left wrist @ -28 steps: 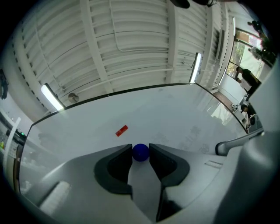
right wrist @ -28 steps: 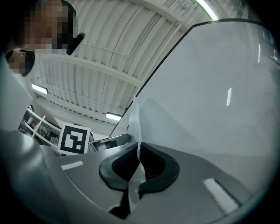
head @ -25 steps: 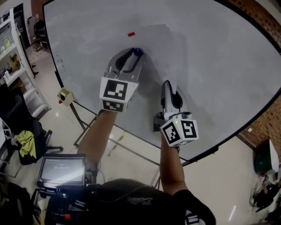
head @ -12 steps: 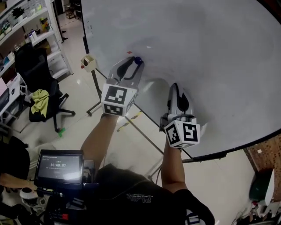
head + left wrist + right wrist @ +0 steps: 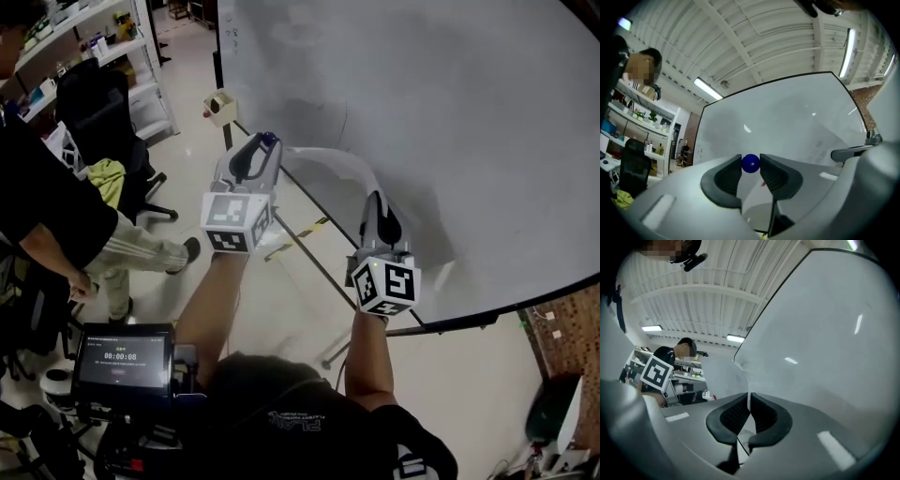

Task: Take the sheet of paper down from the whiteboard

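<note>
Against the large whiteboard (image 5: 450,112), the sheet of paper (image 5: 330,159) is seen bowed and clear of the board's face, just off its lower-left edge. One edge of the sheet is clamped between the closed jaws of the right gripper (image 5: 378,202). This is shown plainly in the right gripper view, where a thin white edge stands between the pads. A small blue ball (image 5: 750,163), probably the magnet that pinned the sheet, is pinched at the tips of the left gripper (image 5: 264,142), beside the same edge of the board. The removal is judged nearly done. For a clean finish, the pinch on the paper should be kept firm and the sheet drawn away from the board without being creased. The ball should be held steady so that it is not dropped. Further from the board, a black chair (image 5: 89,94) and a standing person (image 5: 42,202) are seen.
</note>
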Tool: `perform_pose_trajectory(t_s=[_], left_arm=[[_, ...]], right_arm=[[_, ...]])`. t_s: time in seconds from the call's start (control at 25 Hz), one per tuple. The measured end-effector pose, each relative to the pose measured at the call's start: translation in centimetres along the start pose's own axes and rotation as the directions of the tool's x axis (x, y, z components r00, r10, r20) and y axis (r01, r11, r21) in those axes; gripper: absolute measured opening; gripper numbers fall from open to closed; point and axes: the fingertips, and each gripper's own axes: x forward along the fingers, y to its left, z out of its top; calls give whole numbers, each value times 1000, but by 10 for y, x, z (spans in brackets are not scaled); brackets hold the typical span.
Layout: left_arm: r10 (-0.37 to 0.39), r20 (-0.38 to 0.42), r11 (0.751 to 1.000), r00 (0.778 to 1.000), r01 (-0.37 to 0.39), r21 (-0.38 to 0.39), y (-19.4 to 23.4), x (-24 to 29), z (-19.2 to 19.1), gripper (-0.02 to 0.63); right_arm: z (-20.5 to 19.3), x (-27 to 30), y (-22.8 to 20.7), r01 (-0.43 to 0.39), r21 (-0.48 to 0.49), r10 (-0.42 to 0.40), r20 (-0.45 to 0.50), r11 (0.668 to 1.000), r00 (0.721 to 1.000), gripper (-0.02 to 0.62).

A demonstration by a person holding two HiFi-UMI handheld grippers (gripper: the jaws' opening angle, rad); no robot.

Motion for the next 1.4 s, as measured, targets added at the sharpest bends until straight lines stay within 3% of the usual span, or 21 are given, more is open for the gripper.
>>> perform_pose_trajectory(t_s=[0.24,0.36,0.72,1.04,1.4], left_arm=[[-42,8,999,999,42,-9,28,-84,32,123],[-40,-15,999,999,40,-20,41,-111,16,123],[-58,-102,998,993,61,19,38,-132,-49,123],[-34,-154,996,987,46,77,36,-139,-70,123],[-27,-150,997,988,38,70,36,-142,-72,123]], right_arm=[[11,-54,69,54,-61,-59,-82,997,995,14],[-6,-62,98,36,-71,-44,-114,997,992,14],[-55,-60,103,43,-40,-48,-142,998,989,14],[-66,-62,105,42,-36,-47,-147,998,988,14],[-69,-57,114,30,-73,-41,-155,997,987,13]])
